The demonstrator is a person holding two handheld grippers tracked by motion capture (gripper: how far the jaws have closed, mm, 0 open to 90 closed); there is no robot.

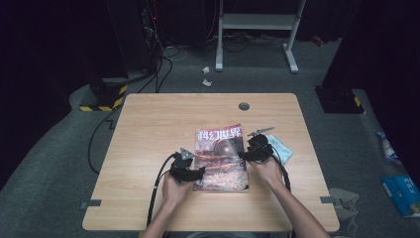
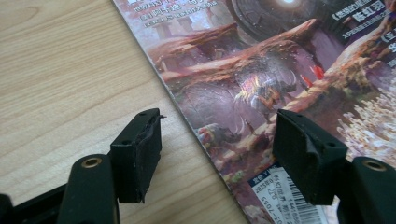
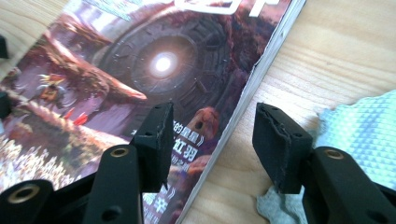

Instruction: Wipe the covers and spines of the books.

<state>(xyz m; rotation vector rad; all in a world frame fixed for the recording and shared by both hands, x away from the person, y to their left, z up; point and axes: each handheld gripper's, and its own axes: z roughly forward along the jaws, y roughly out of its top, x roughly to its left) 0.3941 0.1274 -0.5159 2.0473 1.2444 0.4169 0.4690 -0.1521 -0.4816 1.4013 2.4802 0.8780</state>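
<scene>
Squarely mid-surface (image 1: 148, 119) lies one magazine (image 1: 220, 158), flat and closed. Two tongs flank it: left tongs (image 2: 217, 154) spread astride its spine edge, right tongs (image 3: 212, 147) spread astride its opposite edge. One pale cloth (image 3: 359, 135) lies beside, partly cut off.

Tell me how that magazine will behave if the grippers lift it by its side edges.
The magazine looks thin and lies flat on the table, so it will probably sag or bend if lifted by one edge. Its cover shows glare in the left gripper view, so it may slip between the fingers. With the right gripper astride the page edge, the cover may peel up alone.
</scene>
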